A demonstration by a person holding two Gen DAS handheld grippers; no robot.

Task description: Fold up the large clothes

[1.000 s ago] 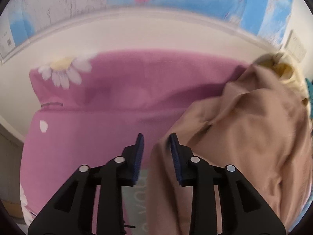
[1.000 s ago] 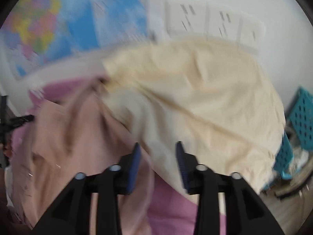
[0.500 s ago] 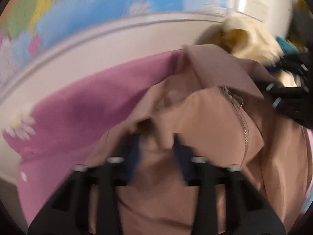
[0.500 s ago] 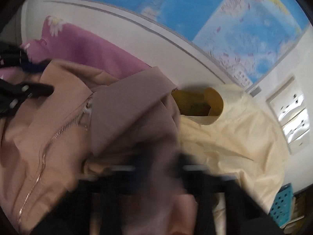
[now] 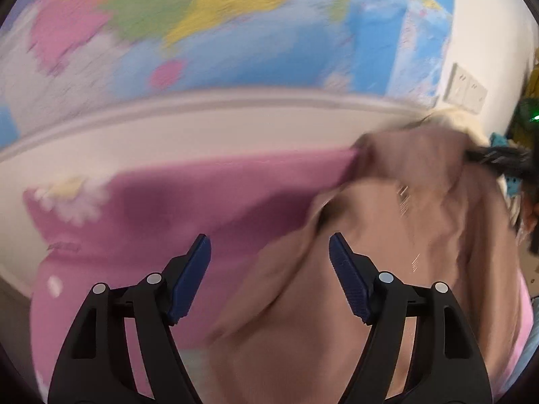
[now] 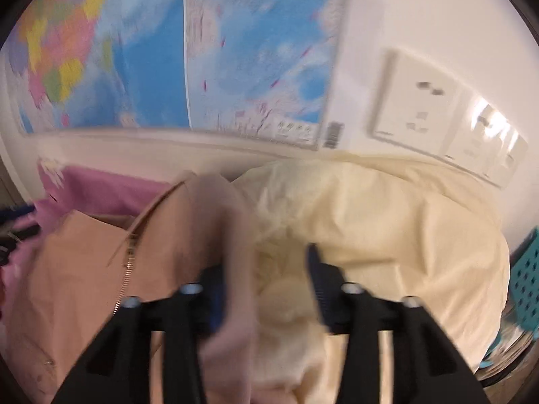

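The tan zip-front jacket (image 5: 387,269) lies crumpled on the pink floral bedspread (image 5: 202,195), bunched toward the right of the bed with its zipper (image 6: 126,269) running roughly from 6 to 12 o'clock in the right wrist view. Just behind it, toward 1 o'clock, sits a pale yellow garment (image 6: 387,229) against the wall.

The left gripper (image 5: 269,256) has just been opening — its blue pads stand wide apart and press on nothing, though a fold of the jacket lies below and between them, toward the right pad. The right gripper (image 6: 266,269) has likewise just been opening; the picture is blurred, yet a flap of tan cloth seems to slide loose past its left pad, and no pinch shows. I judge both released.

What the next grasp turns on: the jacket's bulk lies at about 2 o'clock from the left gripper, and at 9 to 10 o'clock from the right — so the garment sits between the two tools, long axis running away toward the wall. The right tool looks nearer the collar end. A world map (image 6: 151,50) covers the wall behind, and a teal basket (image 6: 525,286) stands at the far right.
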